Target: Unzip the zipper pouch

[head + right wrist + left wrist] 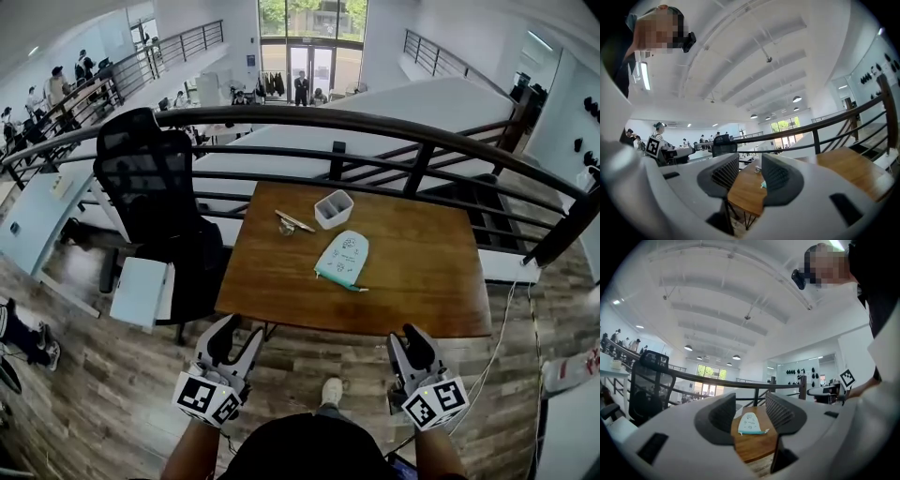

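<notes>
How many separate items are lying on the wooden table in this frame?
3: a zipper pouch near the middle, a white square cup behind it, and a thin stick-like item left of the cup; a small shiny piece beside it may be separate.

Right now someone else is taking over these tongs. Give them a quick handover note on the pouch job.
Left tongs: open, empty, short of the table's near edge.
Right tongs: open, empty, also short of the near edge.
Zipper pouch: lying flat near the middle of the table, touching neither tongs. A white container stands just behind it.
Done: nothing yet. The pouch looks closed, with its teal zip edge towards you.
Left: reach in, probably hold the pouch with one pair of tongs, take the slider with the other and pull it open.
</notes>
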The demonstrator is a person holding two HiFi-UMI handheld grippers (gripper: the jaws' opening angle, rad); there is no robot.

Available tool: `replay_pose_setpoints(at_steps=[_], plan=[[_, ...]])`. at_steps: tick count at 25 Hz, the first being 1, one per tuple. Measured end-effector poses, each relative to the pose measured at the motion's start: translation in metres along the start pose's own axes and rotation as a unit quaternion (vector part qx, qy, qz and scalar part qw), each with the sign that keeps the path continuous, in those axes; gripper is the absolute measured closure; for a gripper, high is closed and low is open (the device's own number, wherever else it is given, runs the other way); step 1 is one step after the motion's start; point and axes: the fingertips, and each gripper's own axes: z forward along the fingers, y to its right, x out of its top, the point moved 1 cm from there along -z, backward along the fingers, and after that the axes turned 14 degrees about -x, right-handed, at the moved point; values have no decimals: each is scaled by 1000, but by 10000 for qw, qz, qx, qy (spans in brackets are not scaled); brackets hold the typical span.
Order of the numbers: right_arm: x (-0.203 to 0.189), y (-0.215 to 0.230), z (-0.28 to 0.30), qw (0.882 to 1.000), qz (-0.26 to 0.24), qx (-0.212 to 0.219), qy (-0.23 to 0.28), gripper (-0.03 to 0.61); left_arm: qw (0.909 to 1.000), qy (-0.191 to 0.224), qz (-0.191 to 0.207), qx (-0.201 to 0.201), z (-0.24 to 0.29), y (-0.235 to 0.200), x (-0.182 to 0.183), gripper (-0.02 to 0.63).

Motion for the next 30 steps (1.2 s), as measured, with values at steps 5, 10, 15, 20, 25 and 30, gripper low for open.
replay_pose_setpoints(at_steps=[5, 10, 15, 20, 25, 30], plan=[[1, 27, 47, 9994, -33, 275, -185, 434, 9999, -11, 18, 151, 42, -13, -4, 408], [-1, 47, 86, 9967, -293, 619, -435, 437, 9995, -62, 71, 291, 80, -18, -6, 413], [-14, 57, 122, 9902, -580, 1044, -719, 439, 9987, -199, 144, 447, 110, -18, -13, 420], [-25, 60, 141, 9812, -977, 1380, -933, 456, 9980, -317, 83, 541, 130, -11, -24, 437], [-48, 57, 159, 9737, -1029, 1627, -1215, 456, 9970, -571, 97, 508, 144, -7, -42, 445], [-72, 48, 180, 9653, -1149, 1793, -1509, 456, 9964, -685, 124, 475, 156, -15, -47, 453]])
